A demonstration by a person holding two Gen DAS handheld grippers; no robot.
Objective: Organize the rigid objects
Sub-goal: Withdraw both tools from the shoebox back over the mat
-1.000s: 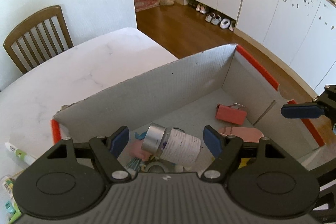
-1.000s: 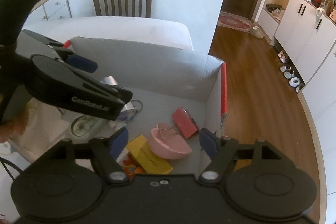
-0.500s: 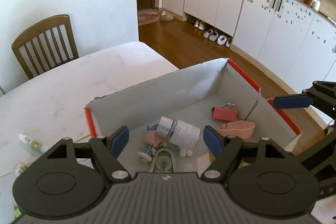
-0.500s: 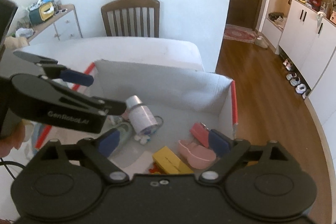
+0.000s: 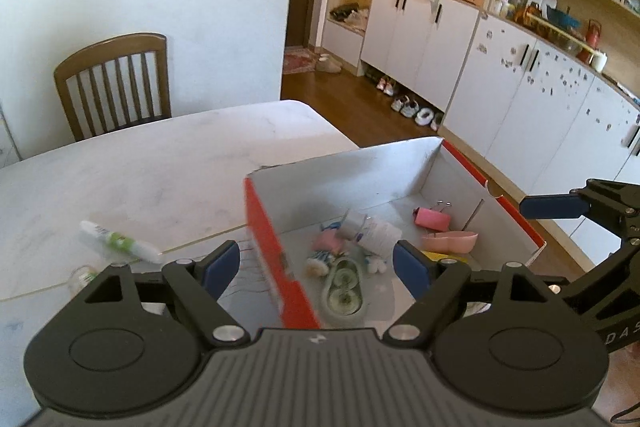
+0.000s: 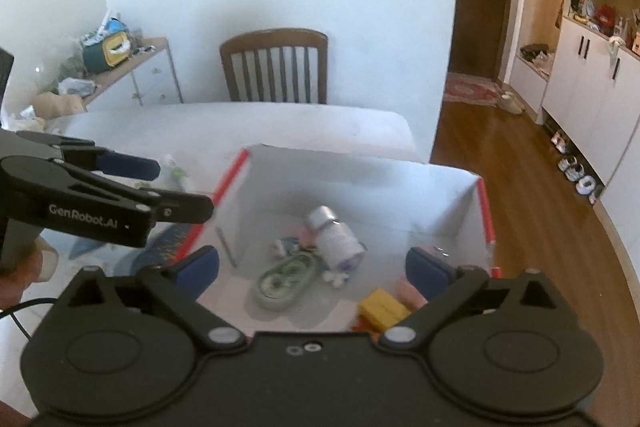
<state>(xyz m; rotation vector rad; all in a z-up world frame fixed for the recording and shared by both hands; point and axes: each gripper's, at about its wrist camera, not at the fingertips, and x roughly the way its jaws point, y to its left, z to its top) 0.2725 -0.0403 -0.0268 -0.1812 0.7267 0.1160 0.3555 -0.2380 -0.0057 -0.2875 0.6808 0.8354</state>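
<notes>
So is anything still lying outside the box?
Yes. A white tube with a green label lies on the table, left of the box, while the bottle, pink clip and the rest are inside.

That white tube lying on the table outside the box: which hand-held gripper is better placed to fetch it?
Probably the left hand-held gripper: the tube lies just off its left finger, and its empty jaws are opening.

Left gripper [image 5: 316, 263]: black plastic body, ribbed grey housing, blue finger pads [image 5: 221, 264], silver pivot screws. Right gripper [image 6: 312, 269]: same build; white "GenRobot.AI" lettering on left gripper's arm, thin black cable beside it.
</notes>
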